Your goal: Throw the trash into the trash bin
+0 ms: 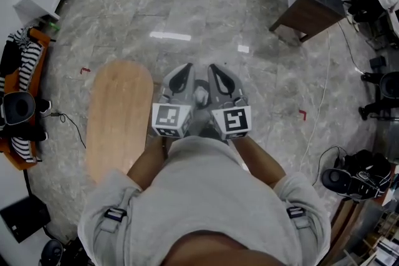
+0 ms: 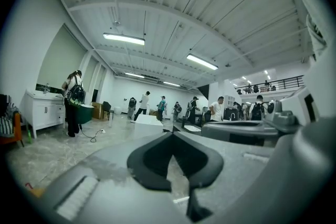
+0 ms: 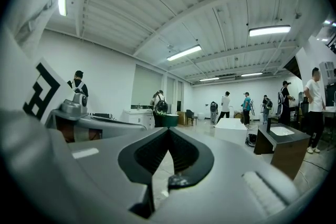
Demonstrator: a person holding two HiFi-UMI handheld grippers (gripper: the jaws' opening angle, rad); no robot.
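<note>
Left gripper [image 1: 184,75], right gripper [image 1: 219,76] side by side before chest, level; jaws of both pressed together, nothing between. Oval wooden table [image 1: 118,115] just left, below. Dark green bin [image 2: 80,113] far off across floor, beside white cabinet [image 2: 44,113].

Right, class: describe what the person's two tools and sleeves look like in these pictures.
The left tool and right tool are light grey, with black-lined jaws tapering to a point. Each carries a white cube with black square markers. The person wears a loose grey top whose sleeves leave the forearms bare, with a black buckle on each side.
</note>
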